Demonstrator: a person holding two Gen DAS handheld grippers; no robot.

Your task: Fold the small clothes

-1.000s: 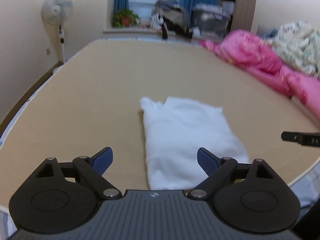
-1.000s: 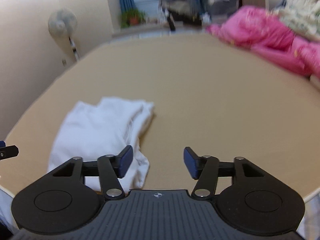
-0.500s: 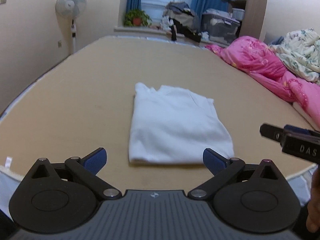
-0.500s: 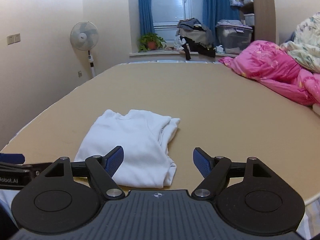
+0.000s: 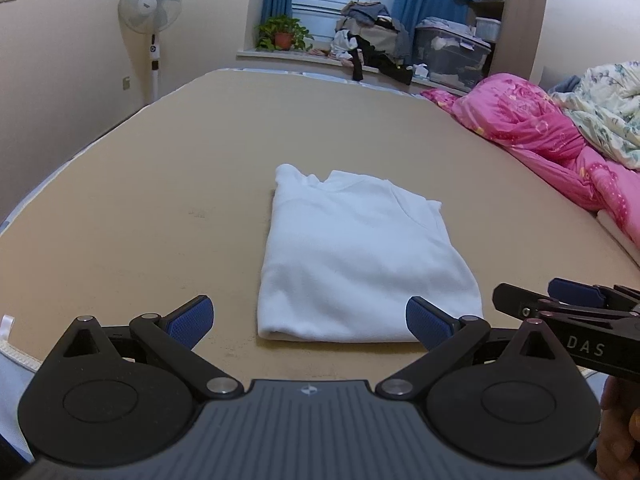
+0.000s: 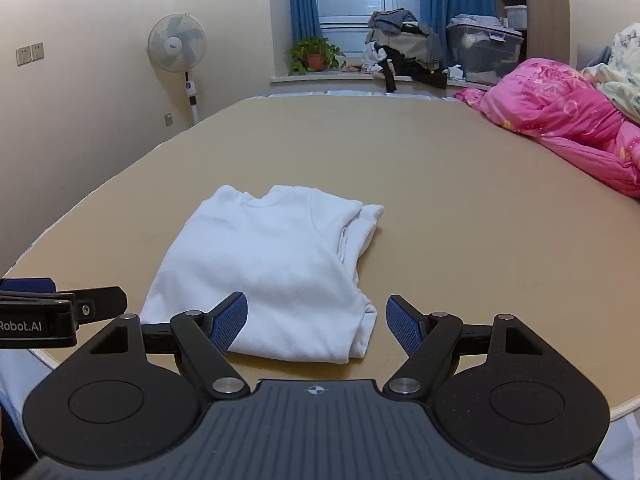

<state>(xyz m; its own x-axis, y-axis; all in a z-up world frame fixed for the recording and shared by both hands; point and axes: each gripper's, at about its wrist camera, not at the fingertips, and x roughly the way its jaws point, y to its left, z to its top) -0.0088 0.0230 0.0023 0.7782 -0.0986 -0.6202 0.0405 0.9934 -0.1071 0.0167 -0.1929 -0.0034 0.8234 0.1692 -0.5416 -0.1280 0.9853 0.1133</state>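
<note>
A small white garment (image 5: 360, 256) lies folded into a neat rectangle on the tan bed surface (image 5: 160, 200), collar end away from me; it also shows in the right wrist view (image 6: 272, 268). My left gripper (image 5: 308, 322) is open and empty, held back from the garment's near edge. My right gripper (image 6: 316, 326) is open and empty, just short of the garment's near right corner. The right gripper shows at the right edge of the left wrist view (image 5: 568, 312), and the left gripper at the left edge of the right wrist view (image 6: 52, 308).
A pink quilt (image 5: 540, 136) and a floral blanket (image 5: 608, 116) lie piled along the bed's right side. A standing fan (image 5: 151, 4) is by the left wall. A plant (image 5: 282, 34), clothes and storage boxes (image 5: 452, 50) sit at the far window sill.
Both grippers have pulled back and risen from the garment, which now lies flat and folded further ahead of them. Both stay open and empty.
</note>
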